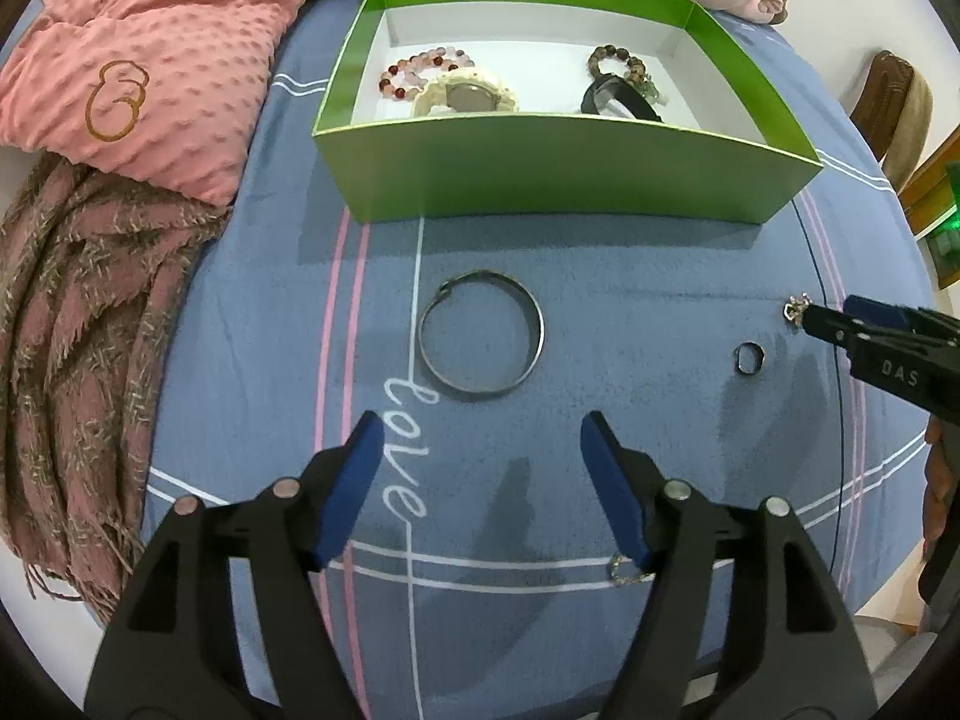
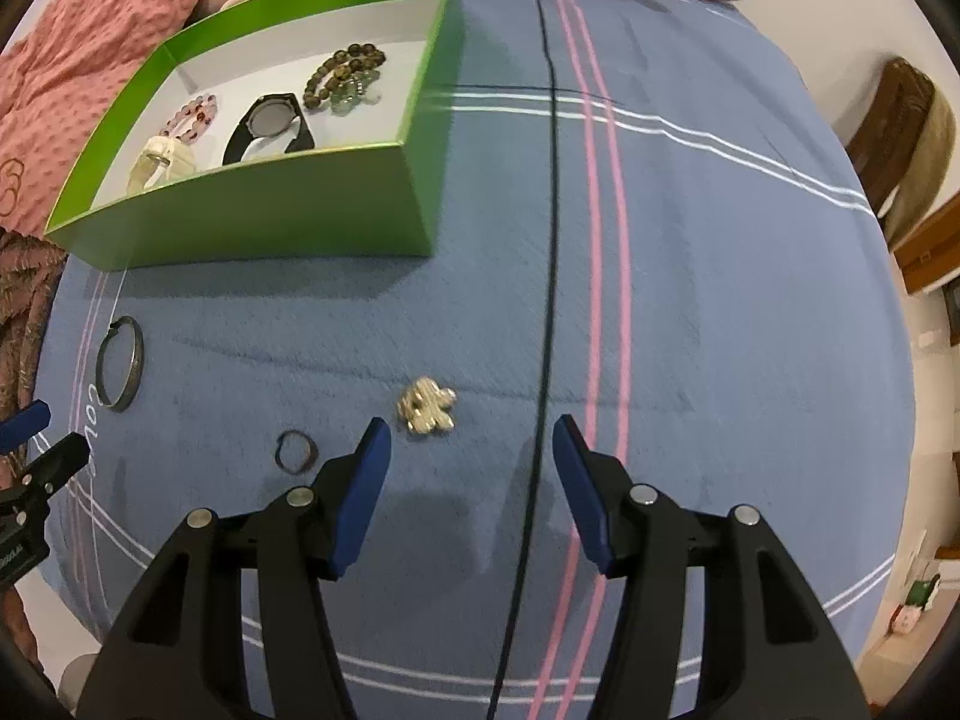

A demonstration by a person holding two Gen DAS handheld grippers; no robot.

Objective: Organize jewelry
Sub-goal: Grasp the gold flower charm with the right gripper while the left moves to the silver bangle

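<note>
Fingers (image 1: 366, 438) of the left gripper (image 1: 480, 438) stand spread, nothing between them, a metal bangle (image 1: 482, 336) just ahead; right gripper (image 2: 471, 441) likewise spread, a silver brooch (image 2: 427, 405) just beyond its left finger, on the bed (image 2: 720, 300).

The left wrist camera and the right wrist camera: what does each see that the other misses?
Only the left view shows a small sparkly piece by the left gripper and the tasselled scarf in full. Only the right view shows the green beads clearly. Both share the green box, bangle, dark ring, gold cluster and right gripper.
</note>
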